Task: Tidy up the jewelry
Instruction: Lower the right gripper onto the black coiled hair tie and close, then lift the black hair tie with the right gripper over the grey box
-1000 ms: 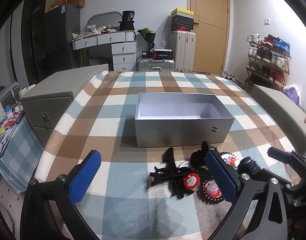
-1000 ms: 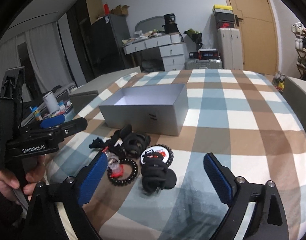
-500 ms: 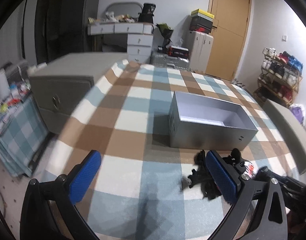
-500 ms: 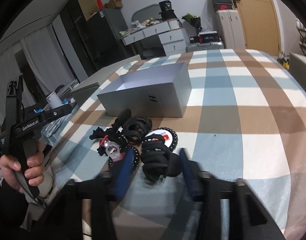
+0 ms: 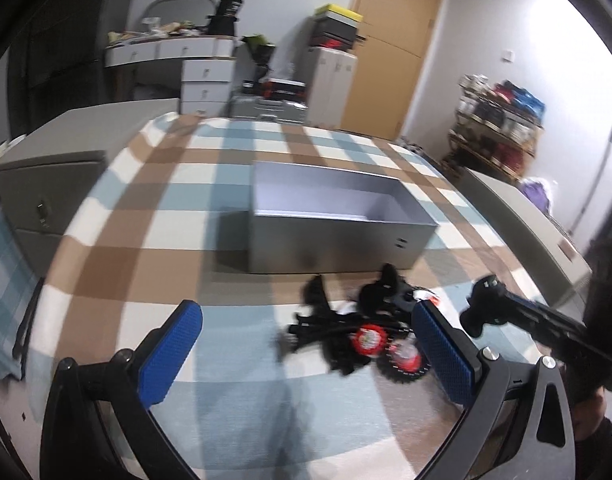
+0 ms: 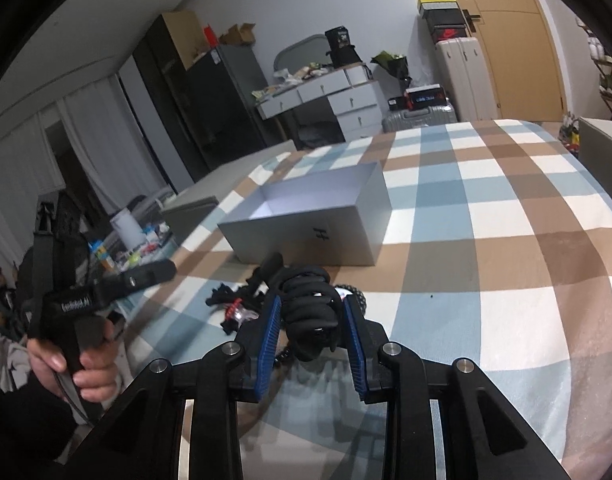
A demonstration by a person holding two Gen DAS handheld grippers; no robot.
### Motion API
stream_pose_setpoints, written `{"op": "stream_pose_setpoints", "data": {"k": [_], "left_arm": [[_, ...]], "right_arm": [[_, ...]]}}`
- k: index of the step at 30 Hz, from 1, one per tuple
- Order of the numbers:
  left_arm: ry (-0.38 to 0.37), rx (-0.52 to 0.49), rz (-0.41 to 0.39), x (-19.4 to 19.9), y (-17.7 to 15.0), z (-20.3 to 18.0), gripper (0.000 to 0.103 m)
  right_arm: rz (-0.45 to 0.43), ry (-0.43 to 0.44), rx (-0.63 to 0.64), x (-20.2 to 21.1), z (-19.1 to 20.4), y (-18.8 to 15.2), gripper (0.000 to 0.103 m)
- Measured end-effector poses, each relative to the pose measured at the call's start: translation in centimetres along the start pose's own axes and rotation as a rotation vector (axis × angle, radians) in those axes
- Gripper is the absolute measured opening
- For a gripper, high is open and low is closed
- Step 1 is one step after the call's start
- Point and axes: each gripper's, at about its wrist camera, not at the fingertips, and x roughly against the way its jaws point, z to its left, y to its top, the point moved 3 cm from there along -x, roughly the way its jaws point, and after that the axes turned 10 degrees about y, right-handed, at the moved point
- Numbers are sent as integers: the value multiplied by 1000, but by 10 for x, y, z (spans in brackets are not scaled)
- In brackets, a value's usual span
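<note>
Two blue pads of the right gripper (image 6: pixel 312 334) have just closed on a black coil tie (image 6: pixel 311 304), pressing its sides; it looks soft, light and springy, best held across the middle. The left gripper (image 5: pixel 306 354) hangs open, empty. Behind, the pile (image 5: pixel 358 330) blurs, perhaps clips and ties. Farther stands the open box (image 6: pixel 306 216).

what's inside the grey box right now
Nothing shows inside the grey box: both views show only bare pale inner walls and part of the floor. Its near wall hides the front strip of the floor, so a small flat item there cannot be ruled out.
</note>
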Motion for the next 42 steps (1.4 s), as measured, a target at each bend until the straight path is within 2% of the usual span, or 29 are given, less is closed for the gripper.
{"op": "stream_pose_setpoints", "data": {"k": [5, 10, 16, 18, 23, 31, 35, 36, 39, 40, 42], "left_arm": [[-26, -77, 2, -7, 6, -17, 102], [-107, -129, 65, -22, 13, -35, 101], [-169, -178, 137, -41, 15, -56, 87], [-190, -185, 156, -43, 15, -59, 86], [-183, -209, 200, -51, 15, -63, 82], [-180, -208, 273, -64, 10, -65, 60], [-169, -211, 289, -67, 8, -67, 55], [-159, -216, 295, -67, 7, -67, 50], [-148, -222, 308, -68, 8, -67, 49], [-155, -225, 316, -68, 8, -68, 41], [-153, -234, 315, -67, 7, -70, 41]], "right_arm": [[-44, 30, -72, 10, -10, 5, 30], [-66, 3, -73, 19, -15, 9, 30], [-72, -2, -71, 23, -18, 7, 30], [-76, 2, -67, 24, -18, 7, 30], [-83, 9, -61, 26, -19, 7, 30], [-81, 17, -67, 27, -22, 7, 30], [-83, 21, -69, 28, -22, 6, 30], [-83, 22, -69, 28, -22, 6, 30], [-82, 21, -69, 28, -22, 6, 30], [-80, 24, -71, 27, -22, 6, 30], [-77, 22, -71, 28, -22, 6, 30]]}}
